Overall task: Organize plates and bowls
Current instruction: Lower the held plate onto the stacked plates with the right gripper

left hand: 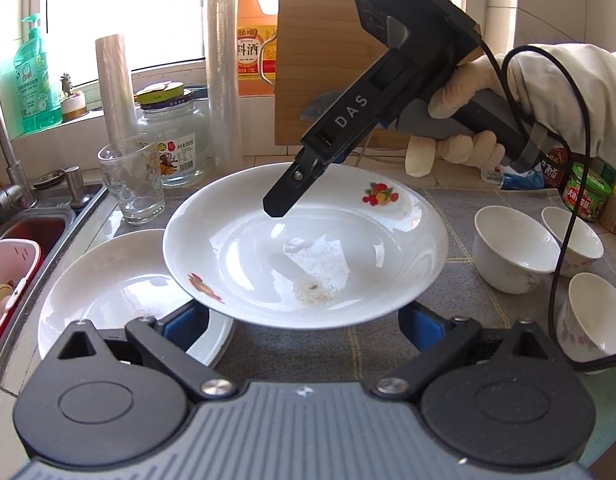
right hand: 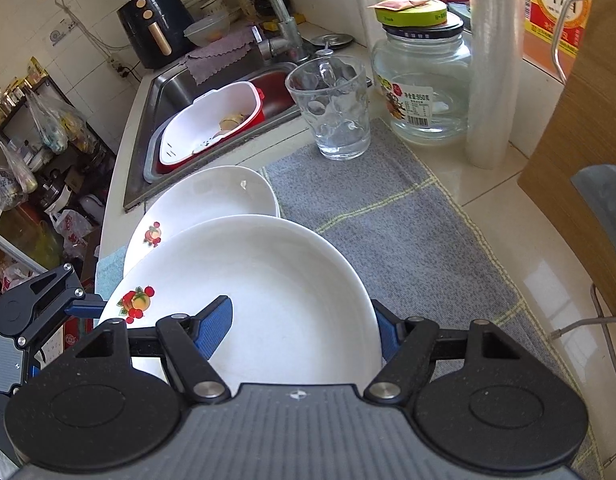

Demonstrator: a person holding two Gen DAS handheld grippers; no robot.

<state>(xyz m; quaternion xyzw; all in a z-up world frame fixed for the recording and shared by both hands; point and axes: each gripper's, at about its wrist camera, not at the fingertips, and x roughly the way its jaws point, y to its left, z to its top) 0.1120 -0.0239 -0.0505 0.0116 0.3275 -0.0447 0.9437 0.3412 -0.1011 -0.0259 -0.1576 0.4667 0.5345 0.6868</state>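
where grey mat (right hand: 388, 216) meets sink (right hand: 176, 92) — both claws splayed, flanking plate (left hand: 308, 248), grip unclear

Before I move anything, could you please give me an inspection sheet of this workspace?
Surface: grey mat on pale counter.
Job's things: fruit-print plate overlapping second plate; three bowls at right.
Clutter: glass, jar, film rolls.
Grippers: left gripper open beneath plate's rim; right gripper open, straddling its rim.
Cables: black cable crossing the bowls.
Surroundings: sink, window.
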